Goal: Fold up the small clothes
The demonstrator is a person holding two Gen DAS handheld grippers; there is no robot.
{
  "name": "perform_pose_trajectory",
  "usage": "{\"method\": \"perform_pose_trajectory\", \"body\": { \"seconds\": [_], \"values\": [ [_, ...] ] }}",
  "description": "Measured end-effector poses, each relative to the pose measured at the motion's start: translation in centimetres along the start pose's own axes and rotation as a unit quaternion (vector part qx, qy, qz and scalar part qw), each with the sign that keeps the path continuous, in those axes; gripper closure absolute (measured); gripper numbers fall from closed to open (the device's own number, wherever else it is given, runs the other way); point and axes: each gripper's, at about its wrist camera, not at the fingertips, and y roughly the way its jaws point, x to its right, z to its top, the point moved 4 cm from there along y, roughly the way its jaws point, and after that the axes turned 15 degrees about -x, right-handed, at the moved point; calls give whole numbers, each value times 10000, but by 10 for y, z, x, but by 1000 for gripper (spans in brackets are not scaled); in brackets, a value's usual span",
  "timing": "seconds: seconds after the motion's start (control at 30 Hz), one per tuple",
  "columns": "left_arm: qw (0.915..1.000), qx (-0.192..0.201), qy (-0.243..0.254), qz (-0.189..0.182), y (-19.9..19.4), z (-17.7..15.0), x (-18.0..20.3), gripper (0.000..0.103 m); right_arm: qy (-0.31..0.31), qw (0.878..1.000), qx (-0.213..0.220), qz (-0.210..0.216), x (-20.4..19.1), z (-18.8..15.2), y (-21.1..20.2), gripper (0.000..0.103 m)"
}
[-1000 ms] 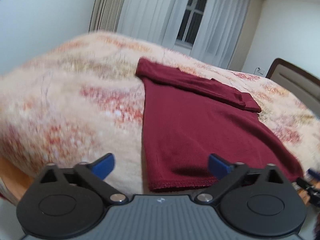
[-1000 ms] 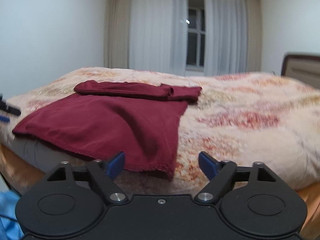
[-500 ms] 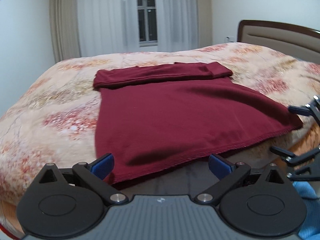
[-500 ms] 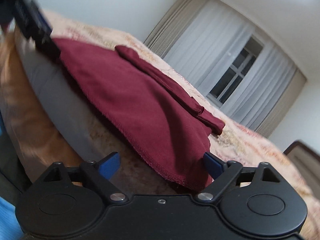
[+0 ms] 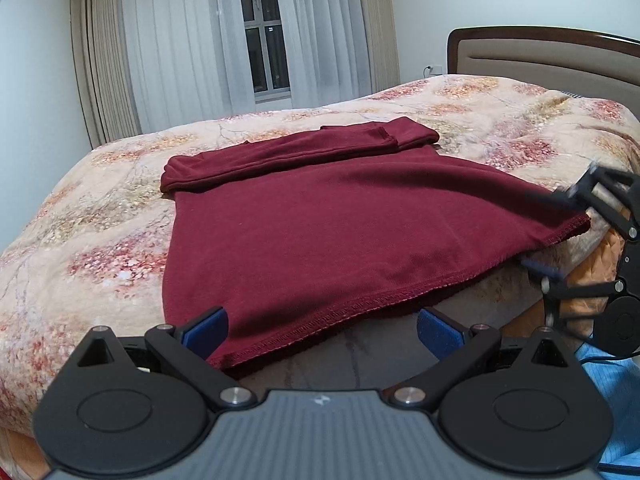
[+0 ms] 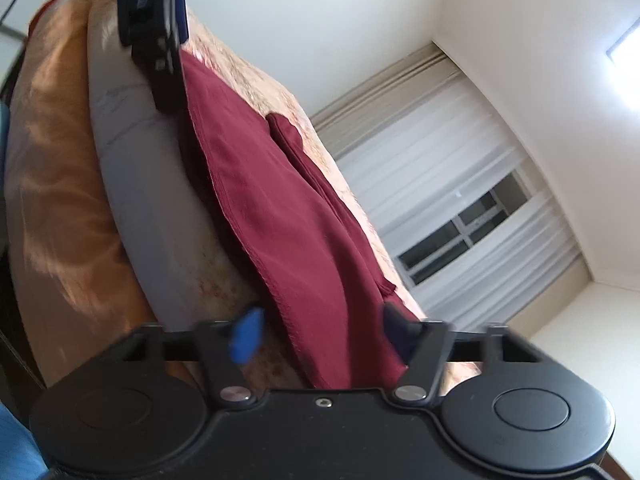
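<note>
Two grippers work at the near hem of a maroon garment (image 5: 332, 220) that lies spread on a floral blanket (image 5: 88, 208) over the bed, its sleeves folded across the far end toward the curtained window (image 5: 264, 56). The hem hangs slightly over the mattress edge.

At the hem's left corner, the left gripper (image 5: 320, 330) stands wide open, its blue pads on either side of the cloth edge and pressing on nothing; it has hold of nothing.

Rolled on its side at the opposite corner, the right gripper (image 6: 320, 334) has its jaws closing, with the hemmed corner between them. From its own blurred camera the pads seem not to have met the fabric, though I cannot be sure; in the left camera its upper finger lies over the cloth and the lower one sits beneath the overhang.

Several things could spoil the fold from here. If the right jaws close with the lower pad against the blanket rather than under the hem, they may pinch bedding along with the garment and drag it when lifted. A bite too near the corner tip could slip free mid-lift, since the knit looks soft and limp. And if only one corner is gripped when the lift begins, the hem would likely skew, pulling the folded sleeves out of line.
</note>
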Motion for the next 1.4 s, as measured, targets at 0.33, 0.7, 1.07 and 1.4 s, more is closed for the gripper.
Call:
{"method": "perform_pose_trajectory", "body": {
  "seconds": [0.33,0.7,1.07,1.4],
  "values": [
    [9962,394,744,223,3,-3,26,0,1285,9853,208,1106,41,15,-15,95],
    [9867,741,1253,727,31,23,66,6,1696,9759,228,1356,57,21,-21,98],
    [9795,662,1222,1459,21,-3,21,26,1557,9769,91,1463,44,13,-19,97],
    [9755,662,1434,1528,14,-6,8,60,1121,9867,-232,1150,15,0,-3,67]
  ]
}}
